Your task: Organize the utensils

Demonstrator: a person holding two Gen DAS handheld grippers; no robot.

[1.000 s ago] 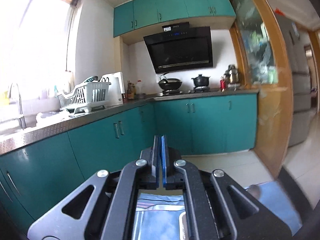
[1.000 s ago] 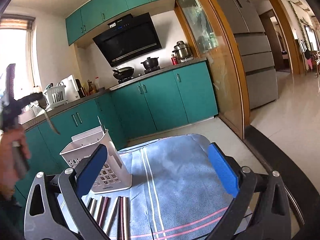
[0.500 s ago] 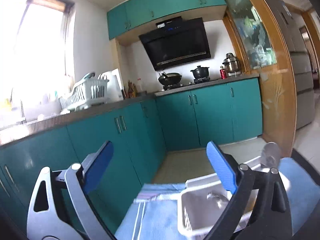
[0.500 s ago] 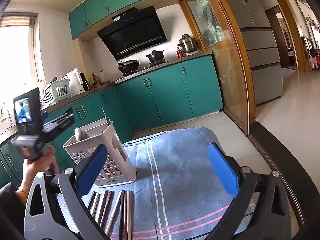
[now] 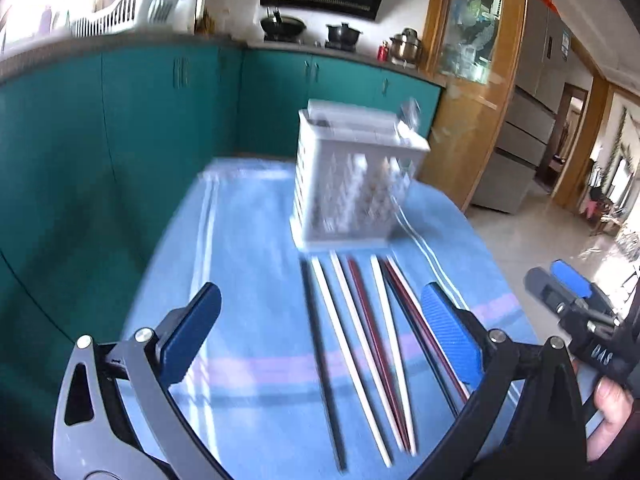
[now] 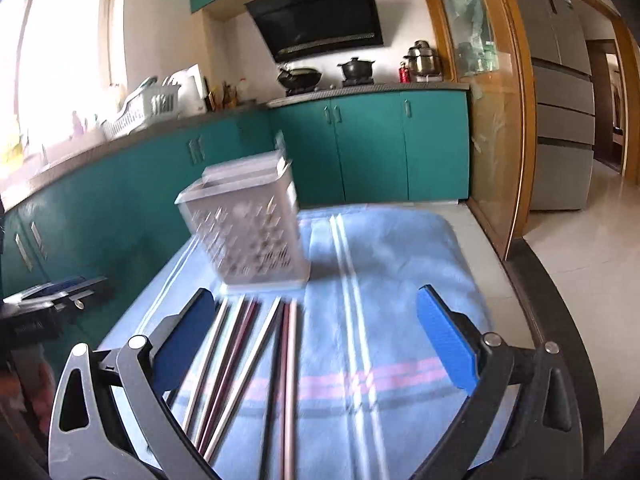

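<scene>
**Both grippers wide above the chopsticks on the blue towel**

In the left wrist view, the left gripper (image 5: 320,336) hung over a blue towel (image 5: 248,240) with its jaws spread wide and opening, and nothing was pressed between its blue pads. A row of chopsticks (image 5: 360,340), some white, some dark red and one black, lay side by side on the towel. They sat in the gap between the two fingers but below them, nearer the right-hand finger (image 5: 450,340) than the left-hand one; the pads did not touch them. Just beyond the far ends of the chopsticks stood a white slotted utensil holder (image 5: 352,188), upright on the towel, blurred, with a metal utensil sticking up at its far right corner. At the right edge of that view the right gripper (image 5: 568,292) showed, held in a person's hand (image 5: 612,404).

In the right wrist view, the right gripper (image 6: 312,332) also stood released, its jaws wide apart and empty. The chopsticks (image 6: 248,360) lay on the towel (image 6: 400,280) in the left part of the gap, close to its left-hand finger (image 6: 180,340) and well clear of the right-hand one. The utensil holder (image 6: 248,232) stood just past their far ends. Teal cabinets (image 6: 368,148) ran behind the table.
</scene>
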